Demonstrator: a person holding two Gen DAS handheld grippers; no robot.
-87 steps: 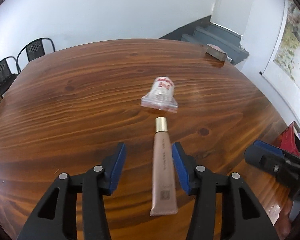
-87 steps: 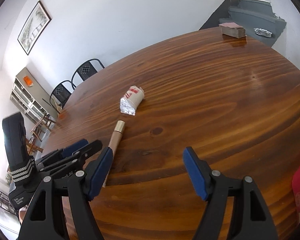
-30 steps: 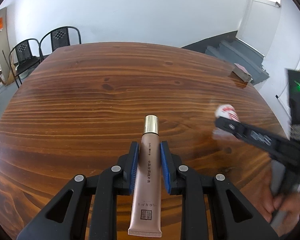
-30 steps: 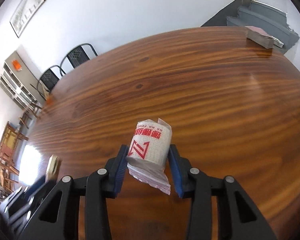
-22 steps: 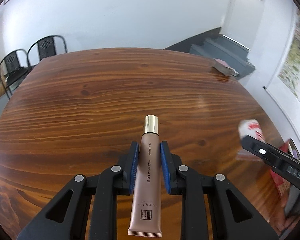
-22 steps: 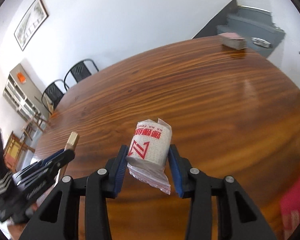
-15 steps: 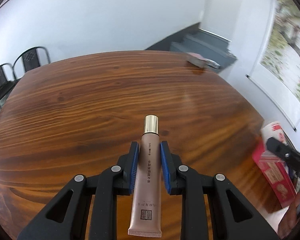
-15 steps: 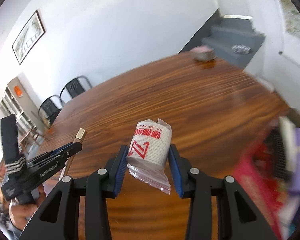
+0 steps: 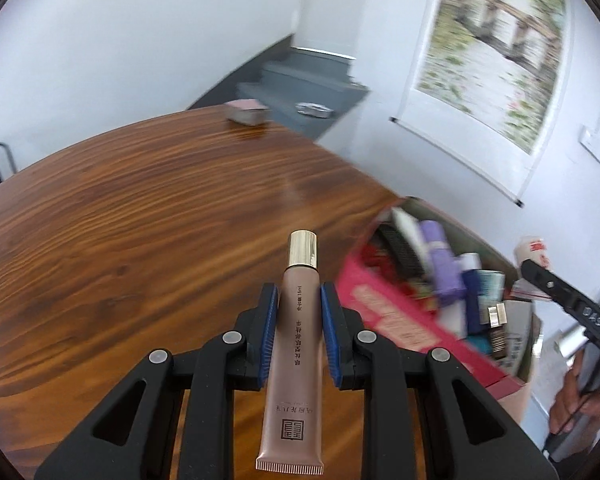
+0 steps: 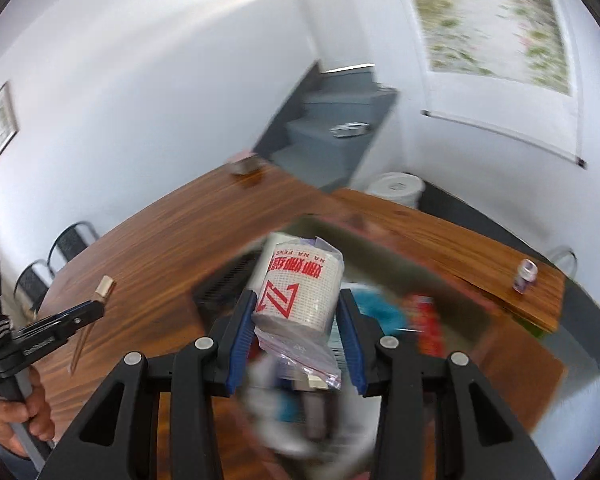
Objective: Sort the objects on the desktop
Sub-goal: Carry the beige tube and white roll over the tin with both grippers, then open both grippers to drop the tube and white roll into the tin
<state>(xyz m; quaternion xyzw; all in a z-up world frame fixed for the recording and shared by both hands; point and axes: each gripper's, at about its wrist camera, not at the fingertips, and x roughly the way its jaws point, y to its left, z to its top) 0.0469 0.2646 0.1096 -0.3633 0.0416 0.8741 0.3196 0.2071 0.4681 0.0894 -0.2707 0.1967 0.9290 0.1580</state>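
My left gripper [image 9: 299, 300] is shut on a rose-gold cosmetic tube [image 9: 296, 360] with a gold cap, held above the wooden table [image 9: 140, 220]. To its right stands a red box [image 9: 404, 320] filled with several bottles and tubes. My right gripper [image 10: 298, 312] is shut on a white bandage roll [image 10: 300, 292] with red print, sealed in a clear bag, and hangs over that box [image 10: 512, 364], whose contents are blurred. In the left wrist view the right gripper [image 9: 548, 280] with the roll [image 9: 534, 250] shows at the far right. In the right wrist view the left gripper [image 10: 60, 326] sits at the left.
A small brown block [image 9: 246, 111] lies at the table's far edge, near grey stairs [image 9: 300, 88]. A little jar [image 10: 526, 274] stands on a second table surface at right. Black chairs [image 10: 56, 256] stand behind the table. A person's hands [image 9: 572, 412] hold the gripper handles.
Both grippers have swung to the right across the table, each with its object still held. The red box of items has come into view, and the right gripper is now above it.
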